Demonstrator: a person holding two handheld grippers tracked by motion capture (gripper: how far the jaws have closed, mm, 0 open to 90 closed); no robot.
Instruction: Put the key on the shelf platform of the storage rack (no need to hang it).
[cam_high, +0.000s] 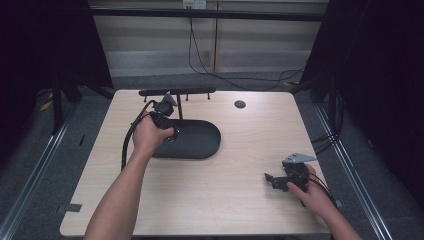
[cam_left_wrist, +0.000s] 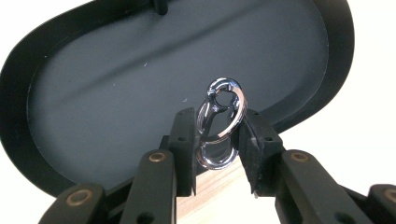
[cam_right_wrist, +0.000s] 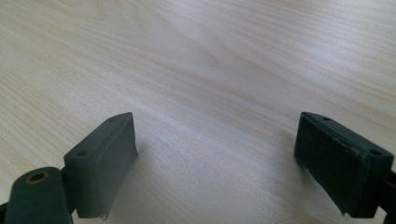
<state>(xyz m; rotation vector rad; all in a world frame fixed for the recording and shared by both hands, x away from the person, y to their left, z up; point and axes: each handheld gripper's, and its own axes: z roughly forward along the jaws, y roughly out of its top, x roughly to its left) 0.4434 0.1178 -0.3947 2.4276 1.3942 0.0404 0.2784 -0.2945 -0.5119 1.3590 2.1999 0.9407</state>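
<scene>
The left gripper clenches a silver clip over the black oval tray, likely to place it; the right gripper rests agape, well away from the tray.

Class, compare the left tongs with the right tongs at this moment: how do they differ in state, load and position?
The left tongs are shut on a shiny metal clip; the right tongs stand wide open with nothing between them. The left tongs are over the edge of the black oval tray; the right tongs point at bare wooden table. In the high view, the left sits far back, the right near the front edge. Both have black jaws and are hand-held.
</scene>
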